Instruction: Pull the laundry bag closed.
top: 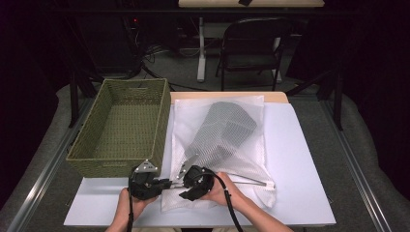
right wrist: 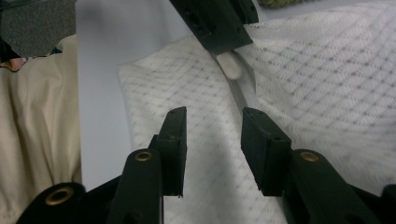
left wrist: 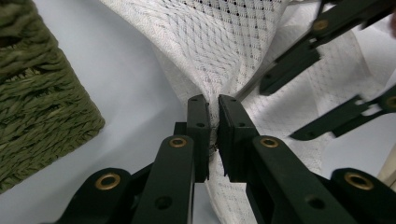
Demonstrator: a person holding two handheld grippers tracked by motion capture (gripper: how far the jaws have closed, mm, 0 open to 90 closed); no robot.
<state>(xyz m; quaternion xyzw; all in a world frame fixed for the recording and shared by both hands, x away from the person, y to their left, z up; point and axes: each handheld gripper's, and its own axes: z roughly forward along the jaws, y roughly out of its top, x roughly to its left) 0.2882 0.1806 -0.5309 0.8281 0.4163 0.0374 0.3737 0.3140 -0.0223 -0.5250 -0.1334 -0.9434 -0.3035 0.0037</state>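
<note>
Left gripper (left wrist: 212, 105) pinches white mesh laundry bag (top: 220, 145) at lower centre, anchoring it; right gripper (right wrist: 212, 116), jaws part-open and empty, straddles the white zipper pull (right wrist: 231, 65).

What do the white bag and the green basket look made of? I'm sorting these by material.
The white bag looks like soft synthetic mesh: open diamond weave, limp folds, a grey garment showing through. The green basket looks woven from twisted matte cord or paper rope, possibly seagrass: thick braided strands.
</note>
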